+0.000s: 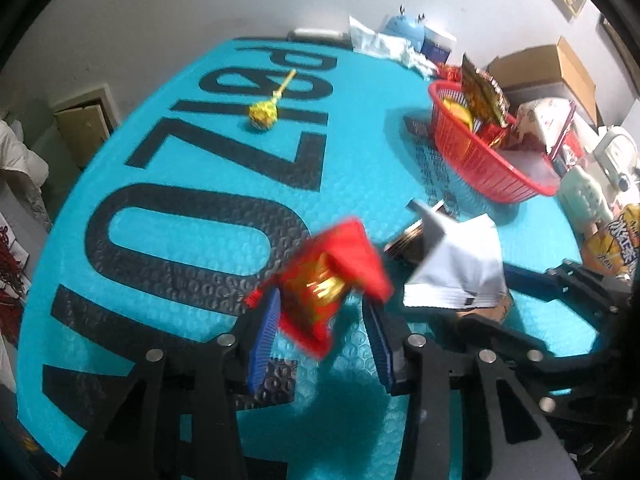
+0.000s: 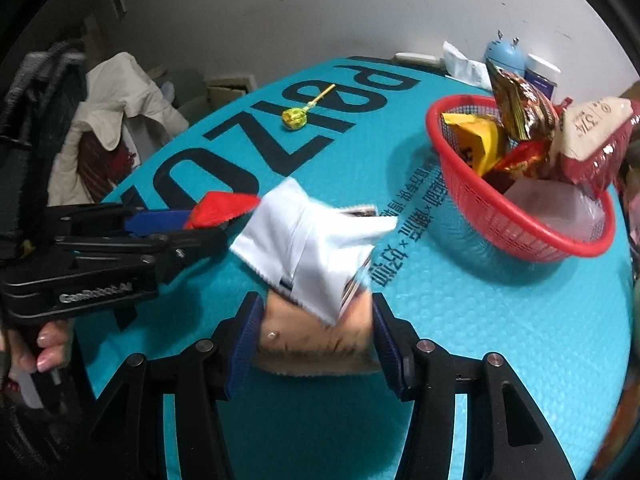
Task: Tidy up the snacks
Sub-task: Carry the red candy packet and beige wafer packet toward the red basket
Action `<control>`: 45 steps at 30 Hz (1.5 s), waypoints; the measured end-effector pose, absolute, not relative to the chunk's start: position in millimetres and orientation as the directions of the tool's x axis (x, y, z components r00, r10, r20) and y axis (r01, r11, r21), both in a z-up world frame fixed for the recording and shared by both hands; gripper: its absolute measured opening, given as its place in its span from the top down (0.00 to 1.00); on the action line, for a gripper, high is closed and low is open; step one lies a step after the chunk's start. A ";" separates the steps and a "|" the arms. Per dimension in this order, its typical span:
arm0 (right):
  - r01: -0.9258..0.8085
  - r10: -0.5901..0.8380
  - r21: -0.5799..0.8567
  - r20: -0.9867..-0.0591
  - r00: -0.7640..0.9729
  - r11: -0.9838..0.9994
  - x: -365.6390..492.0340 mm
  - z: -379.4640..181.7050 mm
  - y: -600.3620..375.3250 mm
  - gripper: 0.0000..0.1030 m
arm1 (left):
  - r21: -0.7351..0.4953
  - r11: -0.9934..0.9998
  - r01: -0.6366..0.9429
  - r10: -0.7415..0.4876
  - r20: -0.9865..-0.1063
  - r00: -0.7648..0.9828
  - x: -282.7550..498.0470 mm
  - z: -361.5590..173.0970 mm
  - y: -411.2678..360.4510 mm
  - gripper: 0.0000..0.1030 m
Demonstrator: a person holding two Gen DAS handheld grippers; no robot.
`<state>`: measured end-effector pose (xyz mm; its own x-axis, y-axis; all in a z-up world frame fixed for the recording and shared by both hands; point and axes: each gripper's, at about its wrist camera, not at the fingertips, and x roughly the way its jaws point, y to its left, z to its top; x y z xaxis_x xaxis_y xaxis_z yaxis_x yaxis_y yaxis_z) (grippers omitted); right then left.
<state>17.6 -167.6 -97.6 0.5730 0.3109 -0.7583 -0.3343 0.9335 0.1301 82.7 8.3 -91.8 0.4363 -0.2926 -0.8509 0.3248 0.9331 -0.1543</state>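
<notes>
My left gripper (image 1: 320, 316) holds a red snack packet (image 1: 332, 280) between its blue pads, lifted above the teal mat; it also shows in the right wrist view (image 2: 224, 208). My right gripper (image 2: 316, 320) is shut on a tan-and-white snack packet (image 2: 312, 240), also lifted; this packet shows in the left wrist view (image 1: 456, 264). A red basket (image 2: 520, 216) holding several snack bags stands at the right, and it shows in the left wrist view (image 1: 480, 164) too. A yellow lollipop (image 1: 266, 110) lies on the mat farther back.
The table is covered by a teal bubble mat (image 1: 200, 200) with big black letters. Tissues (image 1: 380, 44), a blue gadget (image 2: 505, 56) and boxes (image 1: 548, 68) stand at the back. Clothes (image 2: 116, 100) hang at the left beyond the table.
</notes>
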 end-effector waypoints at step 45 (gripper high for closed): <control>-0.390 0.429 0.216 -0.653 0.624 0.895 17.3 -80.5 -187.5 0.90 | -0.197 0.892 0.407 -0.385 -0.803 0.455 77.1 -78.8 -0.2 0.71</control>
